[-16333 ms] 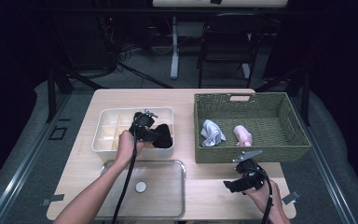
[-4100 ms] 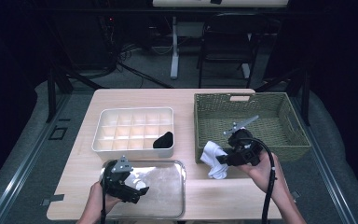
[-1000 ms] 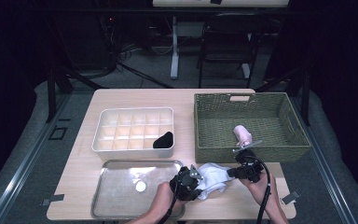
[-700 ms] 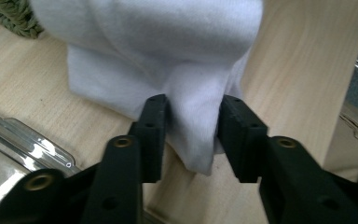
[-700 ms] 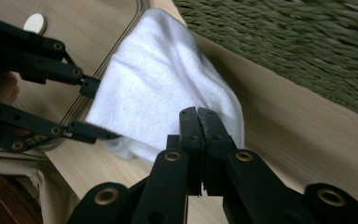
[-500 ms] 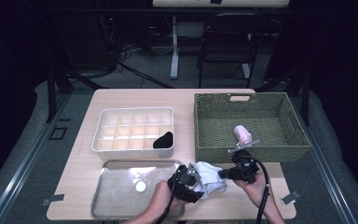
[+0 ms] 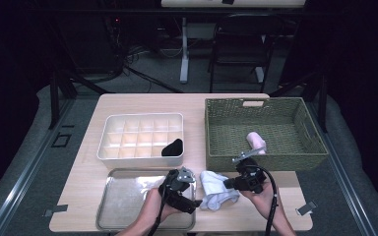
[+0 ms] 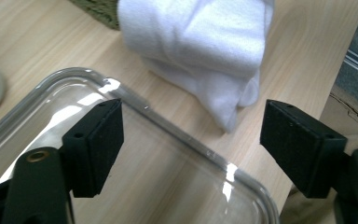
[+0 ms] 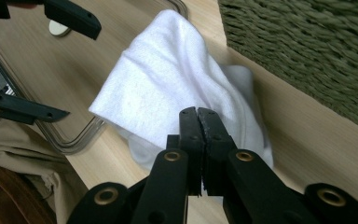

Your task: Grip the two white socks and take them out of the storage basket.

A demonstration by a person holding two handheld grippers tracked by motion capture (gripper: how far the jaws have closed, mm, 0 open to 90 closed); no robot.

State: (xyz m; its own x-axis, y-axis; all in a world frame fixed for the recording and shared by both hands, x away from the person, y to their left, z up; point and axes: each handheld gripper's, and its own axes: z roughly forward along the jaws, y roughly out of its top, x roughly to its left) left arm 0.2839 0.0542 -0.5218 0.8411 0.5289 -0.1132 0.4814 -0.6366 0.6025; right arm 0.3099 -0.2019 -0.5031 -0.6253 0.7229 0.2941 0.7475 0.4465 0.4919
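A white sock (image 7: 215, 190) lies bunched on the table between my two grippers, just right of the clear tray (image 7: 123, 204). My right gripper (image 7: 231, 183) points left at it. In the right gripper view its jaws (image 9: 199, 114) stand pressed together at the sock's (image 9: 168, 84) near edge, apparently pinching the fabric. My left gripper (image 7: 193, 197) hovers over the tray's right end. In the left gripper view its jaws (image 8: 191, 135) have just been opening and stand wide, with the sock (image 8: 200, 42) ahead of the pads and nothing between them.
A white compartment box (image 7: 128, 140) holds a black sock (image 7: 172, 147) in its front right cell. The green woven basket (image 7: 295, 147) at the right holds a pink rolled sock (image 7: 256, 140). A small white disc (image 9: 58, 29) lies in the tray.
The left jaws opened and let go of the white sock, and that gripper drew back over the tray. The right gripper stayed shut and shifted slightly. The sock settled on the table.
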